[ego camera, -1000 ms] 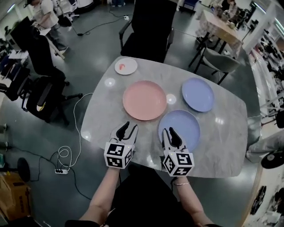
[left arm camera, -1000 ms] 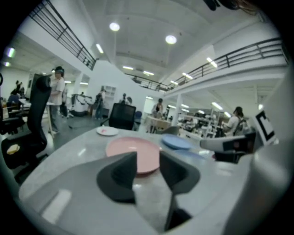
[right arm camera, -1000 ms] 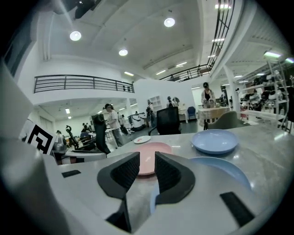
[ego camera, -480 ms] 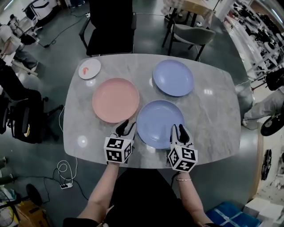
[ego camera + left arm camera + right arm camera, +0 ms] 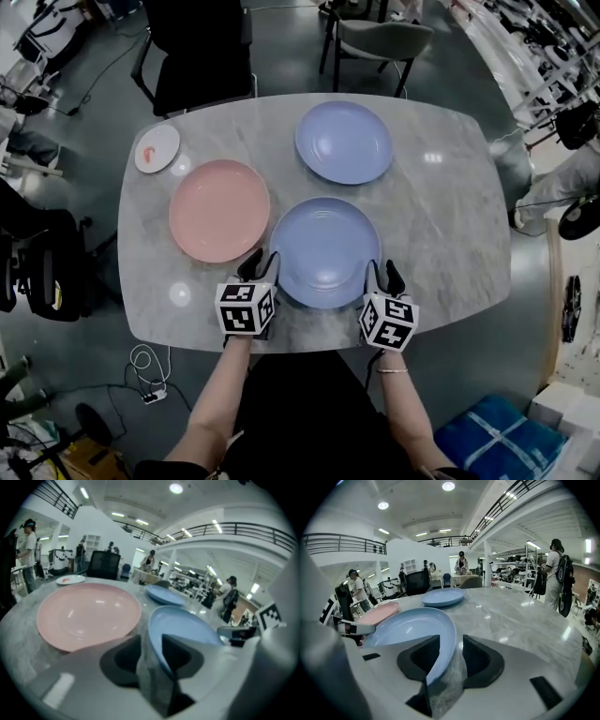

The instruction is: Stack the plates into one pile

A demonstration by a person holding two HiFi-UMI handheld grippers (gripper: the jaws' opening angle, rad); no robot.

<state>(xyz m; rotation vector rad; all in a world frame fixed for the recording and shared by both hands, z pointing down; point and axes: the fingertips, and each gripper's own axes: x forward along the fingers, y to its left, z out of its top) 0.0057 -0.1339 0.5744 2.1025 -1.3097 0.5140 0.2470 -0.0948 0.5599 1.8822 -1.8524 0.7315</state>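
Note:
Three large plates lie apart on the grey marble table point(image 5: 441, 216): a pink plate point(image 5: 219, 210) on the left, a far blue plate point(image 5: 344, 142) and a near blue plate point(image 5: 323, 248). My left gripper point(image 5: 262, 265) straddles the near blue plate's left rim. The left gripper view shows that rim point(image 5: 157, 634) inside the gap, with table showing beside it. My right gripper point(image 5: 383, 274) is at the right rim; its jaws are opening, and the rim point(image 5: 450, 637) runs between them with space on one side.
A small white saucer point(image 5: 157, 148) with a red mark sits at the table's far left corner. A black chair point(image 5: 197, 47) and a grey chair point(image 5: 375, 37) stand beyond the far edge. Cables point(image 5: 145, 370) lie on the floor at the left.
Both grippers have moved to opposite sides of the near blue plate, the right one going from its left edge round to its right. The plates stay where they were.

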